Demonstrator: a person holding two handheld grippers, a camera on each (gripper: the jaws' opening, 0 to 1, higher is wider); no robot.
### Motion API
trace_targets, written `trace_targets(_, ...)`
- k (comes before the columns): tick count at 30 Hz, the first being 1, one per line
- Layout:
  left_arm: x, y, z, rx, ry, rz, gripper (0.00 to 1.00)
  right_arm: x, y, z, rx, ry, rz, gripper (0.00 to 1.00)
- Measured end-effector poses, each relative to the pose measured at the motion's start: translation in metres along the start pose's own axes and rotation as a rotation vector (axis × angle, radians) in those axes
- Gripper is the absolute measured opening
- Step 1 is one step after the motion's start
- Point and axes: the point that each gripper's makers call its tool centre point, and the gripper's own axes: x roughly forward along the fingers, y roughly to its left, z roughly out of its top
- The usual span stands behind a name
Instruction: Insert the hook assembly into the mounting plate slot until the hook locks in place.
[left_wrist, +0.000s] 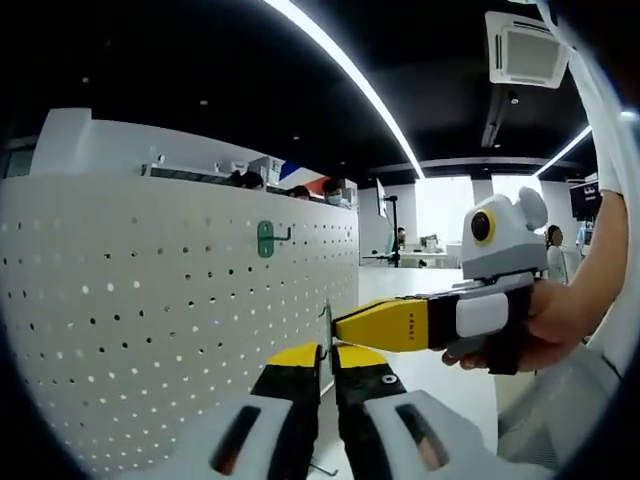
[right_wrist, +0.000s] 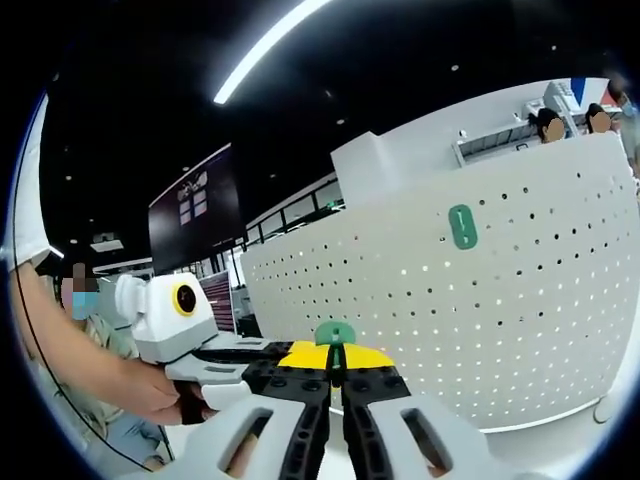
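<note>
We work against a white perforated panel (left_wrist: 180, 300), which serves as the mounting plate; one green-based hook (left_wrist: 266, 239) is already seated in it, well above the working point. In the left gripper view, the left gripper (left_wrist: 326, 368) has its jaws nearly closed on a thin metal wire (left_wrist: 325, 325) at the panel edge, which we judge to be part of the hook assembly, though it is too fine to confirm. The right gripper (left_wrist: 345, 325) comes in from the right, held in a hand (left_wrist: 545, 320), and its yellow tips meet the same wire just above the left jaws. In the right gripper view, the right gripper (right_wrist: 336, 372) is drawn tight on a green round-topped tab (right_wrist: 335, 333), which we take to be the base of the hook assembly, with the panel (right_wrist: 520, 330) just beyond and the seated hook (right_wrist: 462, 226) higher up; the left gripper (right_wrist: 215, 355) sits just beside it on the left. We judge insertion as not yet complete. The main risks from here are as follows: the wire may twist between two opposing grips and miss its holes; the thin part may slip from the narrow jaw tips under pushing load; pressing at a tilt may jam one prong while the other stays out, so that the hook never locks; and the two grippers, set this near, may block each other.
</note>
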Motion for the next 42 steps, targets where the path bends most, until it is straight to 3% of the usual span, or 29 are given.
trace_targets(3, 0.001, 0.000, -0.009, -0.024, 0.049, -0.005, 0.15, 0.000, 0.000, 0.001, 0.004, -0.001, 0.001, 0.00)
trace_targets(6, 0.000, -0.001, -0.008, 0.009, 0.040, -0.006, 0.15, 0.000, 0.000, 0.000, 0.003, 0.002, 0.002, 0.00)
trace_targets(10, 0.001, 0.002, -0.012, 0.000, 0.056, 0.006, 0.35, 0.000, 0.000, 0.000, 0.006, 0.001, 0.002, 0.00)
trace_targets(15, 0.002, 0.007, -0.014, -0.010, 0.064, 0.031, 0.53, -0.001, -0.001, -0.001, 0.009, 0.003, 0.001, 0.00)
trace_targets(24, 0.005, 0.013, -0.015, 0.006, 0.075, 0.056, 0.76, -0.002, -0.002, -0.001, 0.013, 0.004, 0.000, 0.00)
trace_targets(32, 0.004, 0.015, -0.017, 0.006, 0.079, 0.067, 0.78, -0.002, -0.006, 0.001, 0.006, 0.002, -0.010, 0.00)
trace_targets(42, 0.000, 0.018, -0.017, -0.011, 0.069, 0.093, 0.77, -0.009, -0.043, 0.029, -0.049, -0.030, -0.102, 0.00)
